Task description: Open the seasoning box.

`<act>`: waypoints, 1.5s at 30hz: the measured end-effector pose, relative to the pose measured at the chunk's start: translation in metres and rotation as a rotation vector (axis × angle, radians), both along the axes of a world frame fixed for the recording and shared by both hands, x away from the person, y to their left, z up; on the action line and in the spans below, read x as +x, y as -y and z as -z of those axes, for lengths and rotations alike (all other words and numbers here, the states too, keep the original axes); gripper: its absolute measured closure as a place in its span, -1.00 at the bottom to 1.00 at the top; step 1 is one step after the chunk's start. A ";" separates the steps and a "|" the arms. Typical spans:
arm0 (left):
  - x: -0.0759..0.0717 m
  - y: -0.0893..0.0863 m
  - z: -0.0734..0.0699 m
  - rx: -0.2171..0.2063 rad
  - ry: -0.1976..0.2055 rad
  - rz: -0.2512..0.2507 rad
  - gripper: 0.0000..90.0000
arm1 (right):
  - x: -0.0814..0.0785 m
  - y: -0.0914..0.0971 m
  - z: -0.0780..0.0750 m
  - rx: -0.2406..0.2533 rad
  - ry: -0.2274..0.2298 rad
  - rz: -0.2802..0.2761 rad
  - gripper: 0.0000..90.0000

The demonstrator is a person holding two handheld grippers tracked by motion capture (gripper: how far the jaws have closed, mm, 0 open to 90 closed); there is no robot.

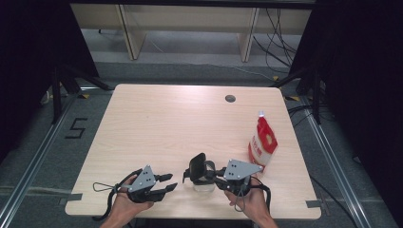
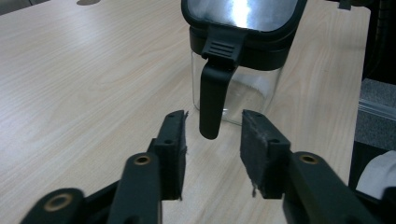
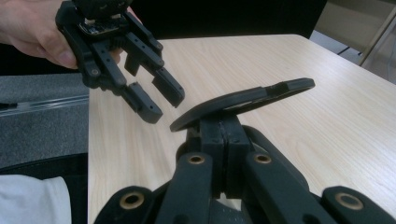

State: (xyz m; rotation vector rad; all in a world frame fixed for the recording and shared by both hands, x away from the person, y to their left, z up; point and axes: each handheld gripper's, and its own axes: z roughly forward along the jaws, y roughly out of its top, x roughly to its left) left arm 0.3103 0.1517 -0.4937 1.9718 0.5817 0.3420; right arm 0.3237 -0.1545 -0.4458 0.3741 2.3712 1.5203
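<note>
A clear glass jar (image 1: 203, 183) with a black rim stands near the front edge of the wooden table (image 1: 157, 128), between the two hand-held grippers. Its black hinged lid (image 1: 196, 167) is tipped up and stands open above the jar's mouth. The right gripper (image 1: 219, 180) reaches in from the jar's right side with its jaws clenched tight together; in the right gripper view they meet just under the raised lid (image 3: 243, 102), at the jar's rim, though what exactly they pinch there cannot be told. The left gripper (image 1: 167, 184) hovers to the left of the jar with its jaws parted and nothing between them. In the left gripper view a black latch strap (image 2: 212, 100) hangs down the front of the jar (image 2: 243, 100), just beyond the gap between the pads, apart from both. A red and white pouch (image 1: 262, 145) with a white cap stands upright near the table's right edge, just behind the right gripper.
</note>
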 end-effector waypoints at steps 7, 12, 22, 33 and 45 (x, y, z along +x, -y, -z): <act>0.001 0.001 0.002 -0.007 -0.024 -0.016 0.13 | 0.000 -0.009 -0.003 -0.009 -0.008 -0.005 1.00; 0.003 0.002 0.002 -0.007 -0.024 -0.017 0.13 | -0.001 -0.014 -0.005 -0.021 -0.001 -0.011 1.00; 0.010 0.010 0.006 0.018 -0.002 0.010 0.36 | 0.000 -0.014 -0.006 -0.012 0.020 -0.003 1.00; 0.018 0.012 0.009 0.035 0.007 -0.002 0.92 | 0.000 -0.014 -0.005 -0.012 0.018 -0.003 1.00; 0.021 0.020 0.009 0.053 0.041 0.006 0.98 | 0.001 -0.015 -0.006 -0.017 0.010 -0.002 1.00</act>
